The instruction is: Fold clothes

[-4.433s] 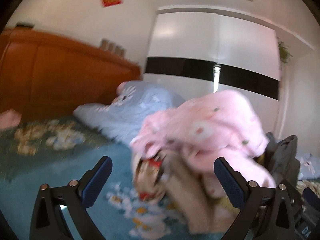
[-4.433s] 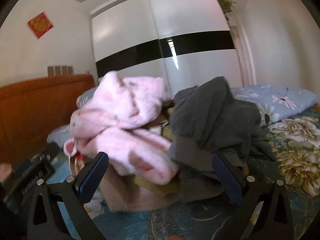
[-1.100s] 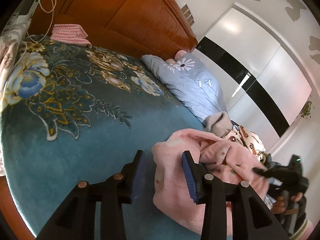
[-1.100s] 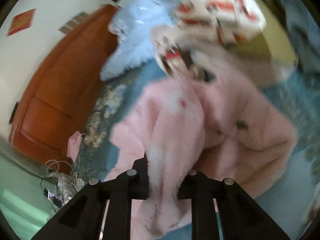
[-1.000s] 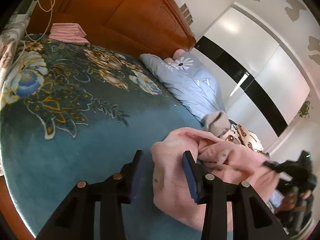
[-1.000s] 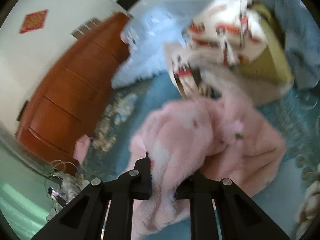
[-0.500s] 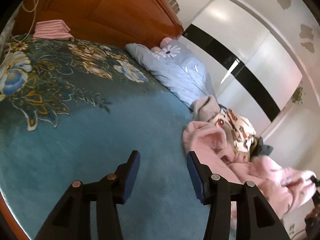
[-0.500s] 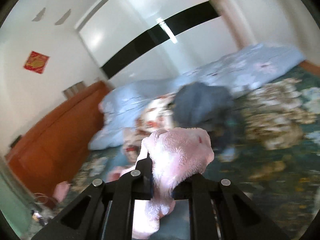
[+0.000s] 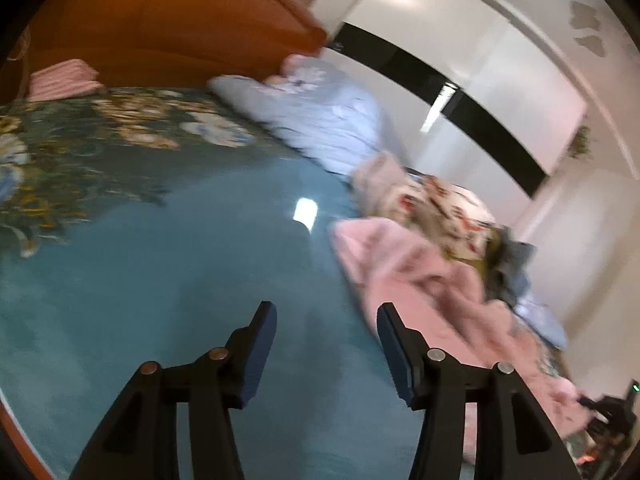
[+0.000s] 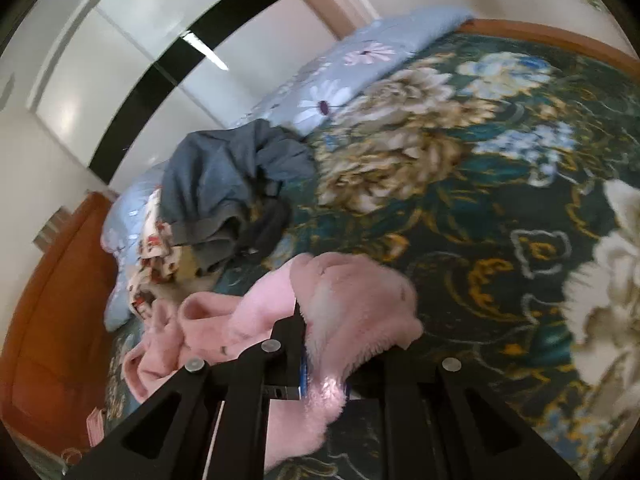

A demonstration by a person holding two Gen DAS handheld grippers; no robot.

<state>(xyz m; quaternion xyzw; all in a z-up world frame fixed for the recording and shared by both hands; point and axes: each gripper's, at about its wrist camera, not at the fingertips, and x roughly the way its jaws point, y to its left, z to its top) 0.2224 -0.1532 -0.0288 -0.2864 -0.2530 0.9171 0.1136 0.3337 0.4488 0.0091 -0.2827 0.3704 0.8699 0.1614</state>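
A fluffy pink garment (image 9: 416,276) lies stretched across the teal floral bedspread (image 9: 160,280). My left gripper (image 9: 326,344) is open and empty, just left of the garment's near edge. My right gripper (image 10: 332,360) is shut on one end of the pink garment (image 10: 352,300), which trails off to the left toward the clothes pile. The right gripper also shows at the lower right of the left wrist view (image 9: 608,420), holding the garment's far end.
A pile of clothes lies behind: a grey garment (image 10: 224,184) and a white patterned one (image 9: 444,208). A light blue floral quilt (image 9: 320,120) runs along the back. A wooden headboard (image 9: 160,32) and a folded pink striped cloth (image 9: 64,80) are at the left.
My left gripper has let go of the pink garment and opened wider. My right gripper has pulled its end of the garment out to the right, stretching it across the bed.
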